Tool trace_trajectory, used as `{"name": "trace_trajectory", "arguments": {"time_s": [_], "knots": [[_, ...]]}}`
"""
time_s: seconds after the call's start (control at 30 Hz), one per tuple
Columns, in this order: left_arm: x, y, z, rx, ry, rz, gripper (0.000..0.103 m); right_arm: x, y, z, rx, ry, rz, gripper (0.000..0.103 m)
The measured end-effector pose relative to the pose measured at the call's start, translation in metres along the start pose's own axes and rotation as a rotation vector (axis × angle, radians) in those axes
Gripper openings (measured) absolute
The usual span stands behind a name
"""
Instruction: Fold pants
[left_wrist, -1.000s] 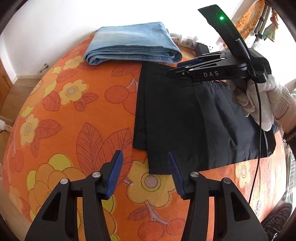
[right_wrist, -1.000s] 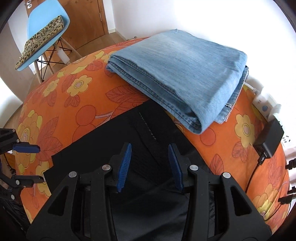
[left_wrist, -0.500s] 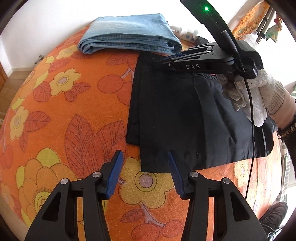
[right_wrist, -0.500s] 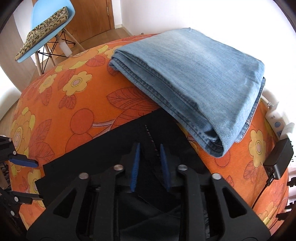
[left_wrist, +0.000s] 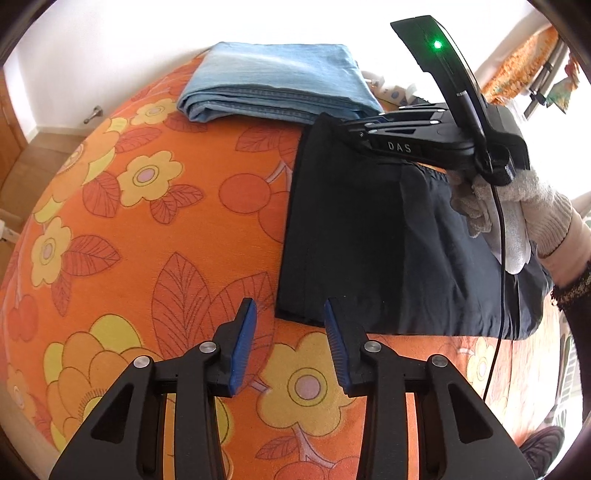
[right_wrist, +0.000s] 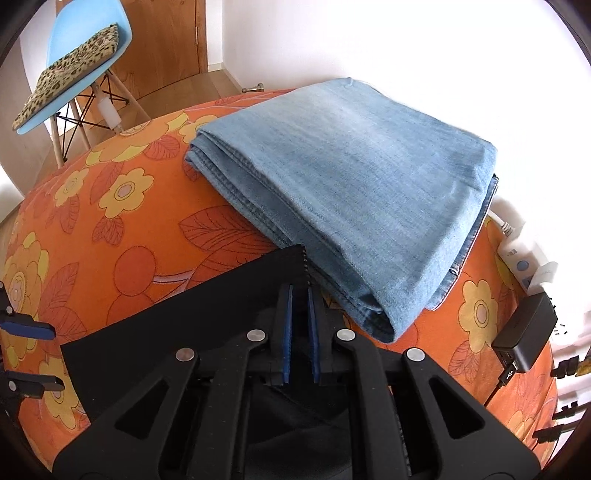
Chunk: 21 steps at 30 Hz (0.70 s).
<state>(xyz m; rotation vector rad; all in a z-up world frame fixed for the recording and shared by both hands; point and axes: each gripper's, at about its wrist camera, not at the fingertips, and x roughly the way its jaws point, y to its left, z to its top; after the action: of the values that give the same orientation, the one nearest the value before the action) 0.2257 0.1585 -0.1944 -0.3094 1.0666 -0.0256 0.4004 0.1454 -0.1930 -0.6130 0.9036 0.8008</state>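
Just ahead of my left gripper (left_wrist: 290, 339), between its blue pads (left_wrist: 242, 345) but beyond their tips, lies the near corner of the black pants (left_wrist: 354, 236). Jaws there have just been closing, yet stand apart, nothing pinched; only the orange flowered cover (left_wrist: 155, 236) shows between them, corner slightly to the right of the gap. Judgement: next move for this hand is a short push forward and down to take that hem corner.

Pants run away from the left gripper toward the far right; long axis roughly along the line from this corner up to my right gripper (right_wrist: 301, 328). Right gripper is already clenched on the far edge of the same pants (right_wrist: 177, 332), pads nearly together with a thin fold of black cloth and its stitched seam between them. So right hand (left_wrist: 517, 206), in a white knit glove, has its end; left hand is the nearer one to the free corner.

Pants look matte black, thin, already doubled lengthwise, flat with a few soft creases near the right hand, straight hem at my end.

Past the right gripper, touching or overlapping the pants' far edge, sits a stack of folded blue jeans (right_wrist: 351, 192). Farther off, a blue chair (right_wrist: 81, 55) with a leopard cushion.
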Motion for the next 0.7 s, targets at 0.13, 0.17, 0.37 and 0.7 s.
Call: {"name": "trace_trajectory", "arguments": {"time_s": [0.13, 0.17, 0.37, 0.7], "knots": [[0.0, 0.007, 0.009, -0.028, -0.007, -0.019, 0.036, 0.006, 0.0, -0.001, -0.001, 0.007, -0.017, 0.008], [-0.002, 0.008, 0.01, -0.036, -0.012, -0.025, 0.036, 0.006, 0.001, -0.001, -0.002, 0.009, -0.03, 0.01], [-0.008, 0.017, 0.016, -0.079, -0.034, -0.046, 0.036, -0.021, -0.001, -0.004, 0.042, -0.036, -0.041, 0.027], [0.004, 0.04, 0.018, -0.173, 0.034, -0.087, 0.036, -0.087, 0.067, -0.068, -0.001, -0.057, 0.134, 0.027]]}}
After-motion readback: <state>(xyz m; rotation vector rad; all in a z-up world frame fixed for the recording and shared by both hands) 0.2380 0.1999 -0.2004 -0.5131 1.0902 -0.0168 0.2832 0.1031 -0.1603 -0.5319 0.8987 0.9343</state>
